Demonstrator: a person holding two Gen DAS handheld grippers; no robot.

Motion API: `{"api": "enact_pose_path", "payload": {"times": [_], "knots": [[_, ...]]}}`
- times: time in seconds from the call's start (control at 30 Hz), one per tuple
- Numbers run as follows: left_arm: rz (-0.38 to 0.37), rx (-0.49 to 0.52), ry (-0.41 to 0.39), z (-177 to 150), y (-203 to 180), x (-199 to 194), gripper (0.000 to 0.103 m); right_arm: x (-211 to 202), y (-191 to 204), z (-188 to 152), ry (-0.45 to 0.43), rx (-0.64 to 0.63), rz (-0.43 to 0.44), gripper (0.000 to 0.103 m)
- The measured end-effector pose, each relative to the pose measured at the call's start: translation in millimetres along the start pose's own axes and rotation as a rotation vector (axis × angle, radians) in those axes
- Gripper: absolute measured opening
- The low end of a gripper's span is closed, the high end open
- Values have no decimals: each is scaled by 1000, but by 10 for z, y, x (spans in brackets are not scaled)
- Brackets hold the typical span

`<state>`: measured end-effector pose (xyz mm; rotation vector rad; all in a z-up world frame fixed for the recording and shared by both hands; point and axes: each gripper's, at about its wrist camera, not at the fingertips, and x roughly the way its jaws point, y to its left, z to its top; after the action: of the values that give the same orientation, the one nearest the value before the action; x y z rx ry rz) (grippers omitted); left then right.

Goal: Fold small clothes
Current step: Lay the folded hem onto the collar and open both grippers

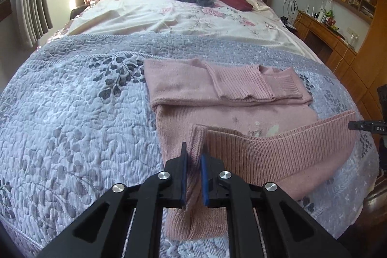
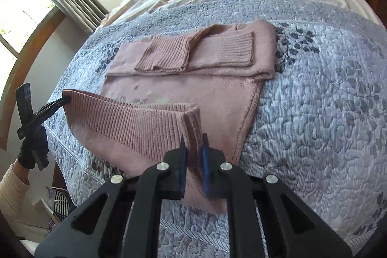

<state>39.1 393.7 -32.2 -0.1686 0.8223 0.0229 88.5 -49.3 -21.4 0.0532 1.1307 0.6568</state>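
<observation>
Sweater [image 1: 217, 86], pink, sleeves folded in, lies on the bed [image 1: 72, 113]. We clamp its ribbed hem [image 1: 278, 144] in the left hand-held gripper [image 1: 193, 158] and right hand-held gripper [image 2: 194, 151]; next, we judge, carry it toward 12 o'clock.

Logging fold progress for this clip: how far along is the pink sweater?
Done: both sleeves of the pink knit sweater lie folded across its chest. In hand: left gripper and right gripper each pinch a corner of the ribbed hem, lifted. Left: carrying it up over the sleeves.
</observation>
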Motion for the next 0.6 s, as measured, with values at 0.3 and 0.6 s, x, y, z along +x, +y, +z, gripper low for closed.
{"api": "enact_pose_path", "payload": {"times": [0.3,0.6], "knots": [[13,-22,-119,991,29,237,9,-156,-17,946,-118,-11,-41,9],[73,-53,-100,1522,165,997,9,371,-395,1691,-116,58,-108,9]]}}
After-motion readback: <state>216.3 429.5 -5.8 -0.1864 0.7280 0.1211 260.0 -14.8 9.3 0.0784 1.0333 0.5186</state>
